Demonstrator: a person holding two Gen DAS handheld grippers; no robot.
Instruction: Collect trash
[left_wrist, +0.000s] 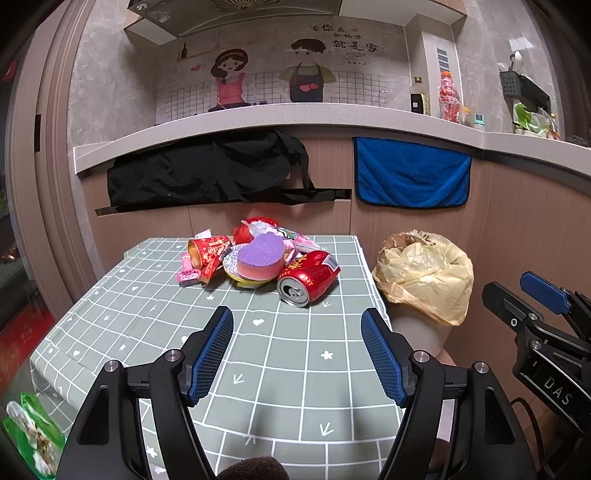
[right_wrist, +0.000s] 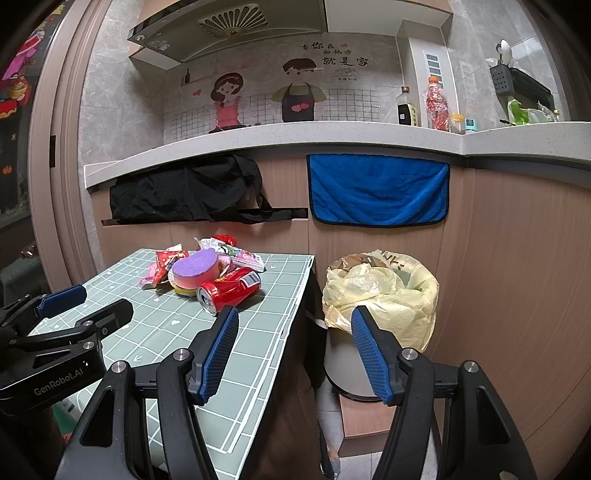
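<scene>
A pile of trash lies at the far side of the green checked table (left_wrist: 288, 369): a red soda can (left_wrist: 308, 277) on its side, a purple and pink heart-shaped sponge (left_wrist: 260, 255), a red paper cup (left_wrist: 207, 254) and pink wrappers (left_wrist: 190, 275). The can (right_wrist: 229, 288) and sponge (right_wrist: 195, 270) also show in the right wrist view. A bin lined with a yellow bag (left_wrist: 424, 275) stands right of the table (right_wrist: 380, 291). My left gripper (left_wrist: 297, 352) is open and empty above the table, short of the pile. My right gripper (right_wrist: 293, 349) is open and empty over the table's right edge.
A kitchen counter (left_wrist: 295, 118) runs behind, with a black bag (left_wrist: 207, 170) and a blue towel (left_wrist: 412, 173) hanging from it. Bottles (left_wrist: 448, 96) stand on the counter. A green packet (left_wrist: 33, 432) lies low at the left.
</scene>
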